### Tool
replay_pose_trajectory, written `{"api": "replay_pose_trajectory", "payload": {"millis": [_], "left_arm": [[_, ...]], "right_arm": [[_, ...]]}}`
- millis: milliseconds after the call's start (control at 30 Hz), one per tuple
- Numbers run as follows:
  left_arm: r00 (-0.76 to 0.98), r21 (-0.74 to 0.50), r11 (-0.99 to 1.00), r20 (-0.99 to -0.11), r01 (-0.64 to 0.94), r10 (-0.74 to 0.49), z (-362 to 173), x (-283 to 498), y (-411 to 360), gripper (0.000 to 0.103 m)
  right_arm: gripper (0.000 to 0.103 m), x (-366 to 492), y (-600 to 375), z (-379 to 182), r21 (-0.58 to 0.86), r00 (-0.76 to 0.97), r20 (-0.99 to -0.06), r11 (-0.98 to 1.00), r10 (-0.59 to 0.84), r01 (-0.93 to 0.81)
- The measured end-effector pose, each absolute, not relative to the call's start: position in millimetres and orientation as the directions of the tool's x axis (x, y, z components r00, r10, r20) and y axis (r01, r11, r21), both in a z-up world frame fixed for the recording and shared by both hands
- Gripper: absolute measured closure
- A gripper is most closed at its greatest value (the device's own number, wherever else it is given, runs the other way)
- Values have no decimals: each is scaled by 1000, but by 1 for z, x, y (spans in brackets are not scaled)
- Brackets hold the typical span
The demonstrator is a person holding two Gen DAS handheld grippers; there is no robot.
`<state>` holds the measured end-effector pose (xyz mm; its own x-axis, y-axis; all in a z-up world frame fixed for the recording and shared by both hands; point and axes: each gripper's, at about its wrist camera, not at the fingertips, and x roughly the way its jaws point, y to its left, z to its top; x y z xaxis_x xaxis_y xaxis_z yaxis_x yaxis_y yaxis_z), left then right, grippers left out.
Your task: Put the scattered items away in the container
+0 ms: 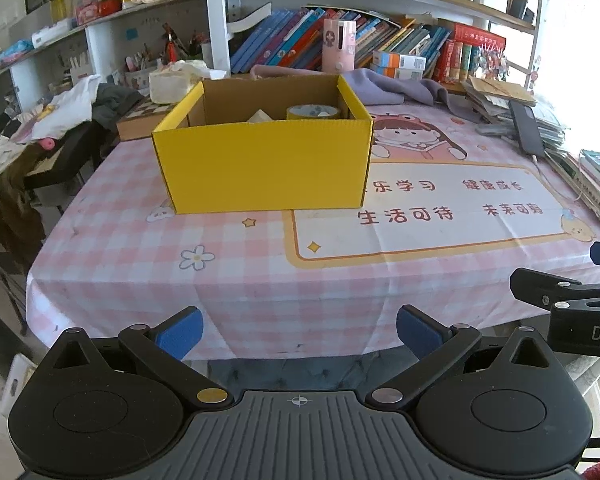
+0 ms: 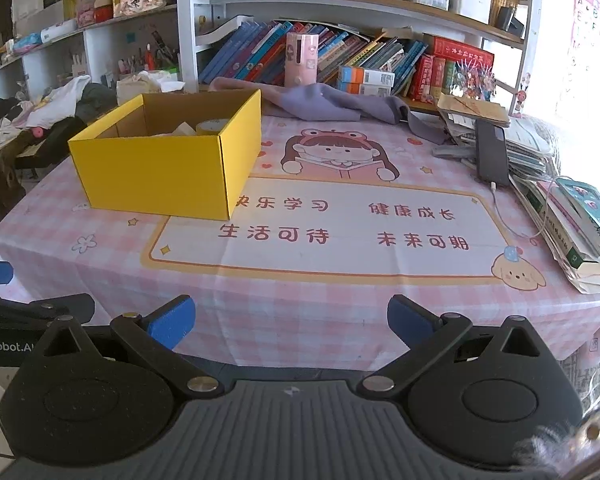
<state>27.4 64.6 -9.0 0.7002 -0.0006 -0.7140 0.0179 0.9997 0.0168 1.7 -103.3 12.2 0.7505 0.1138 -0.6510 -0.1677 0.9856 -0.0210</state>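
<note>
My left gripper (image 1: 299, 333) and right gripper (image 2: 291, 322) both hang at the table's near edge, jaws wide apart and holding nothing. The yellow box (image 1: 265, 162) stands on the pink checked tablecloth (image 2: 340, 312). Its front wall hides most of the contents: only a tape roll (image 1: 313, 112) and something pale, unidentifiable, show.

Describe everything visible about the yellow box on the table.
The yellow corrugated cardboard box is rectangular and open-topped, yellow outside and plain brown inside. It sits upright on the pink checked tablecloth, partly covering its printed panel. Inside lie a yellow tape roll and something pale. Neither tongs touch it.
</note>
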Motion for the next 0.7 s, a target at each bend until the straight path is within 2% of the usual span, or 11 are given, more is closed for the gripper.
{"api": "replay_pose_trajectory", "payload": {"millis": [700], "left_arm": [[708, -1, 1000, -706, 25, -18, -7, 27, 65, 0]], "right_arm": [[0, 3, -103, 12, -21, 754, -646, 986, 114, -167]]}}
